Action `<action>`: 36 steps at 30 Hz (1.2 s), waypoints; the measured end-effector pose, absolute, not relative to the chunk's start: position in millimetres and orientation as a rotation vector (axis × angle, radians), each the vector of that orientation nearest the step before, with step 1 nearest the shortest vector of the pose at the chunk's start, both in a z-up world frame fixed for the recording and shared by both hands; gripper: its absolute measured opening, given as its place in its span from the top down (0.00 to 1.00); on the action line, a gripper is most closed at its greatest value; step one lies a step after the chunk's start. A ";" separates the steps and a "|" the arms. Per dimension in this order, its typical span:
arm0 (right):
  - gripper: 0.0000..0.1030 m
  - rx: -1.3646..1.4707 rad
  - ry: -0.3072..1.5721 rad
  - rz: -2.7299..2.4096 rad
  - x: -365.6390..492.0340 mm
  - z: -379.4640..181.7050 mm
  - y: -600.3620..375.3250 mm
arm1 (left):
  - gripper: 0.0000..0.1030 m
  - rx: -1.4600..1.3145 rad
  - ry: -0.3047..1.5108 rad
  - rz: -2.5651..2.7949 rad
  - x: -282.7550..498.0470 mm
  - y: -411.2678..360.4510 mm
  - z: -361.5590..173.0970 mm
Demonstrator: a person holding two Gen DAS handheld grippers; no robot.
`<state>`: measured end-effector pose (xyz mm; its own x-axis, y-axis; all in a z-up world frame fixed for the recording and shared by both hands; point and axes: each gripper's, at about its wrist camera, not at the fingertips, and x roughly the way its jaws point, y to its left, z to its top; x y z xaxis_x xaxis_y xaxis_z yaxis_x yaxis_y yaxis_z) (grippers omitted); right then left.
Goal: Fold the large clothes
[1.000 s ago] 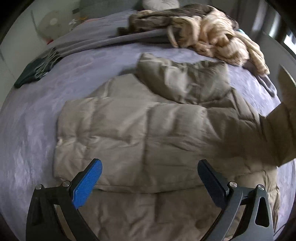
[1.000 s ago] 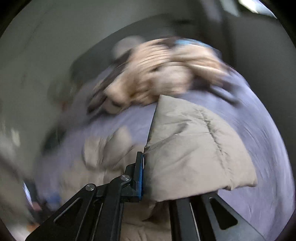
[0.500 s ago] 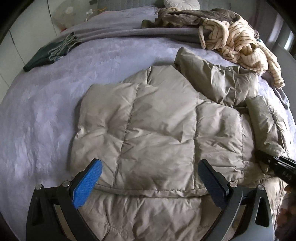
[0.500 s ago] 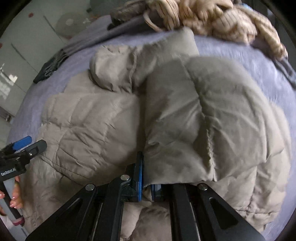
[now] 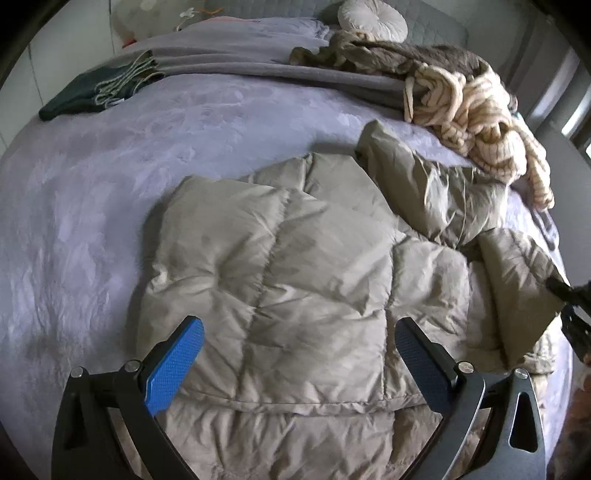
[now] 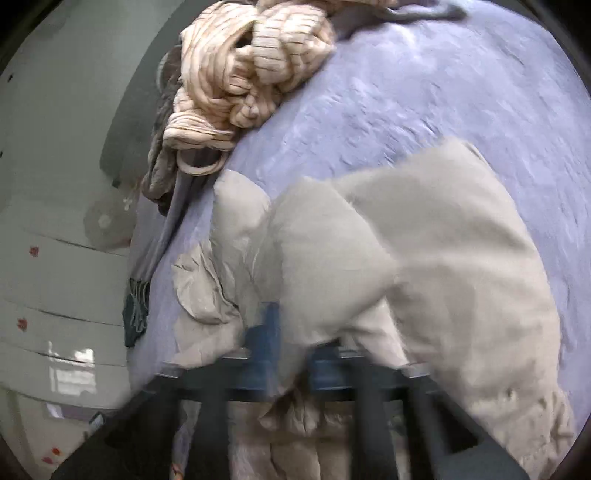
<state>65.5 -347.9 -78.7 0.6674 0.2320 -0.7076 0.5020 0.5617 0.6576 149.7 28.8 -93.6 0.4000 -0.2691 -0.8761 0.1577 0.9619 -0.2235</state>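
A beige quilted puffer jacket lies on the lavender bed, one side folded over its middle, hood toward the headboard. My left gripper is open and empty, hovering over the jacket's lower part. In the right wrist view the frame is blurred; my right gripper has its blue pads a little apart with the jacket's sleeve draped between and over them. The right gripper's tip shows at the right edge of the left view.
A cream knit sweater and a brown garment are piled near the headboard. A dark green scarf lies at the far left. A round pillow sits at the head. Drawers stand beside the bed.
My right gripper carried the sleeve down onto the jacket's right side, then swung and loosened its pads. The left gripper stayed open and drew back slightly.
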 end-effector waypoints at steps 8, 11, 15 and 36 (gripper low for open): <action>0.88 0.378 0.964 0.091 126.6 -47.4 -194.0 | 0.00 -0.299 1.118 -0.373 160.8 62.4 -85.0; 0.72 0.206 1.088 0.139 131.2 -68.9 -144.0 | 0.00 -0.377 1.123 -0.422 164.6 66.0 -84.9; 0.36 0.166 1.162 0.177 108.0 -89.1 -125.4 | 0.00 -0.473 1.168 -0.500 169.2 58.8 -93.0; 0.93 1.085 0.942 -0.241 -33.6 -125.9 -386.8 | 0.90 -0.168 1.260 -0.518 152.0 -13.7 -125.7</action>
